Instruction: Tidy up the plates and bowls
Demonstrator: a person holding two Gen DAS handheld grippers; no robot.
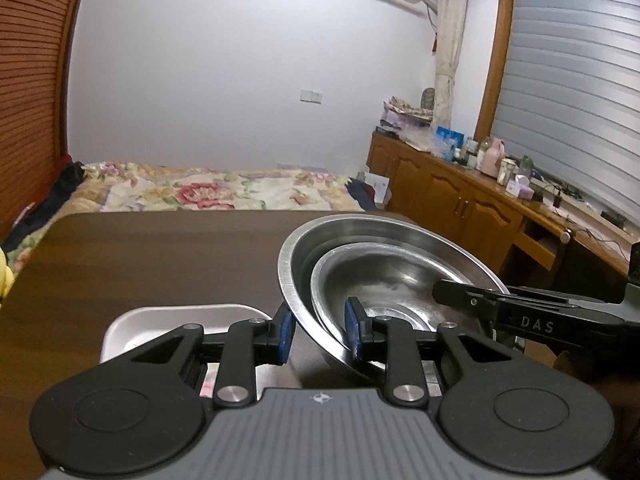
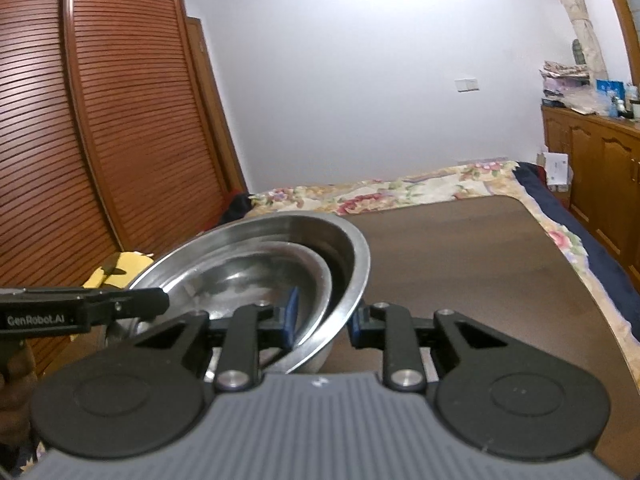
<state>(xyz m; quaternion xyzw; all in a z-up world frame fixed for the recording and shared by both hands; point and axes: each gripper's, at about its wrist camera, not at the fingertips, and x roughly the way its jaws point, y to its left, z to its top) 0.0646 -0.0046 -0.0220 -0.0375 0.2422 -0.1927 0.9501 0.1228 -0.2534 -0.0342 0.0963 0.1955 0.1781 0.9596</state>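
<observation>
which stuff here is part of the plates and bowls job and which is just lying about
Job: large steel bowl; small steel bowl nested in it; white tray; left hand-held gripper; right hand-held gripper.

Lying about: floral bedspread; sideboard clutter.

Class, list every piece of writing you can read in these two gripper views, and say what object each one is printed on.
"DAS" – on the side of the right gripper, seen from the left wrist view.
"GenRobot.AI" – on the side of the left gripper, seen from the right wrist view.
Print on the boxes and bottles along the wooden cabinet: too small and blurred to read.
</observation>
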